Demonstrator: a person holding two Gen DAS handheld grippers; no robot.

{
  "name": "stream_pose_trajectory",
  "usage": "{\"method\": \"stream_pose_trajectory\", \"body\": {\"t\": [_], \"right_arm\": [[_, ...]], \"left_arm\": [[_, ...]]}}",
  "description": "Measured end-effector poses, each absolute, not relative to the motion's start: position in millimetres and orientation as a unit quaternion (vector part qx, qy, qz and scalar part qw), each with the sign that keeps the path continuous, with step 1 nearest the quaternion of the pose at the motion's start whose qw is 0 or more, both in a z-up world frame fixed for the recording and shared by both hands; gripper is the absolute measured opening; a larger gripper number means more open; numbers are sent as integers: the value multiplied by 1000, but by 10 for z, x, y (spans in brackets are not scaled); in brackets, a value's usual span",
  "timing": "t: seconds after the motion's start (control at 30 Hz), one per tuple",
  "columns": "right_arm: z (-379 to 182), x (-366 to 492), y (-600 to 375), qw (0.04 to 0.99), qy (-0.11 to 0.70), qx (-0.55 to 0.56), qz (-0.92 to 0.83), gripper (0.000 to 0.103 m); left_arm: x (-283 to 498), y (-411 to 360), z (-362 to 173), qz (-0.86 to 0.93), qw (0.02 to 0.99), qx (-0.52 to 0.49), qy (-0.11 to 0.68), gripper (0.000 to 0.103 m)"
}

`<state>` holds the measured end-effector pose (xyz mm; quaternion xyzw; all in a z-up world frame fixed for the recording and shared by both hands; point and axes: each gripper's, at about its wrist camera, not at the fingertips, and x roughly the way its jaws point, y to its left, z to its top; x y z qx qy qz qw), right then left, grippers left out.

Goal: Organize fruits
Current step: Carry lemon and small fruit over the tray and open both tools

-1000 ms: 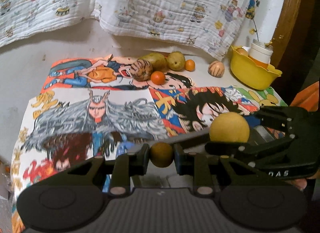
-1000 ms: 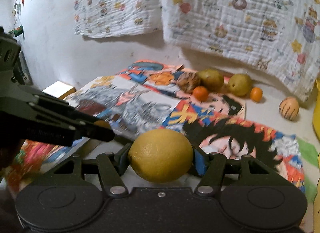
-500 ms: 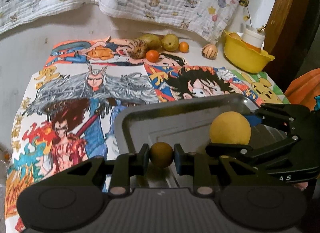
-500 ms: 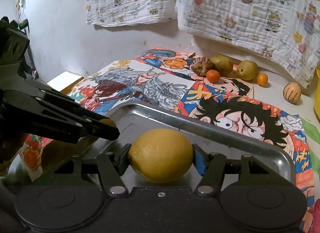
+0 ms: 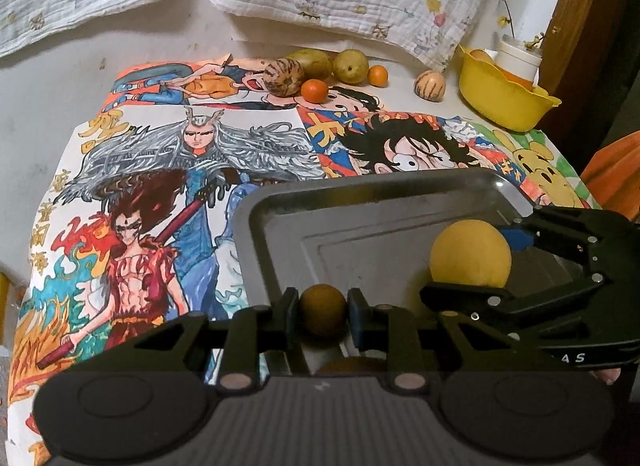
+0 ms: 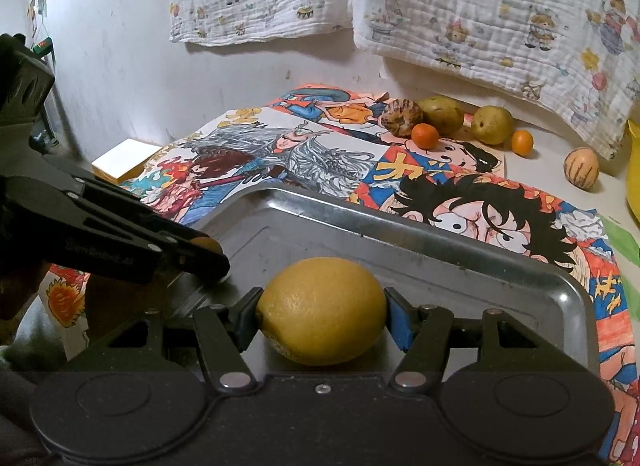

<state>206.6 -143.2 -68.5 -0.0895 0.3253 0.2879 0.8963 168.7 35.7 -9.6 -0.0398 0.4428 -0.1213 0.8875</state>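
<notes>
Over the metal tray (image 5: 256, 225), the left gripper (image 5: 323, 308) pinches a small brownish fruit (image 5: 322, 308); the right gripper (image 6: 322, 312) clamps a yellow lemon (image 6: 322, 312).

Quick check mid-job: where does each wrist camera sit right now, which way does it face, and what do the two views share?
Left wrist: behind the left hand-held gripper, shut on a small brown fruit, facing down over the metal tray; the right hand-held gripper shows.
Right wrist: behind the right hand-held gripper, shut on a lemon, facing the same tray; the left hand-held gripper shows.
Shared: tray, both fruits, drawings, far fruit row.
</notes>
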Motion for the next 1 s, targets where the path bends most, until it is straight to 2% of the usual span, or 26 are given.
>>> {"method": "stream_pose_trajectory", "body": {"t": [0.1,0.3,0.37,0.63,0.67,0.73,1.0], "right_arm": [[-690,2053,-1452,896,327,-86,288,66],[-664,1995,-1503,895,328,-74,295,70],[-646,1959,-1520,895,325,-71,296,73],[-520,1781,-1620,900,307,-64,303,84],[-505,1752,-1634,901,304,-64,304,89],[-467,1678,-1666,903,292,-62,310,95],[-392,1453,-1679,901,264,-88,334,101]], "left_arm": [[1660,366,-91,-121,887,-46,444,33],[1555,373,-13,-125,891,-54,434,48],[1500,366,25,-125,894,-50,427,60],[1259,389,165,-118,907,-27,403,91],[1216,392,179,-116,909,-22,399,97],[1130,400,200,-114,914,-13,389,101],[801,381,195,-101,926,31,361,103]]}}
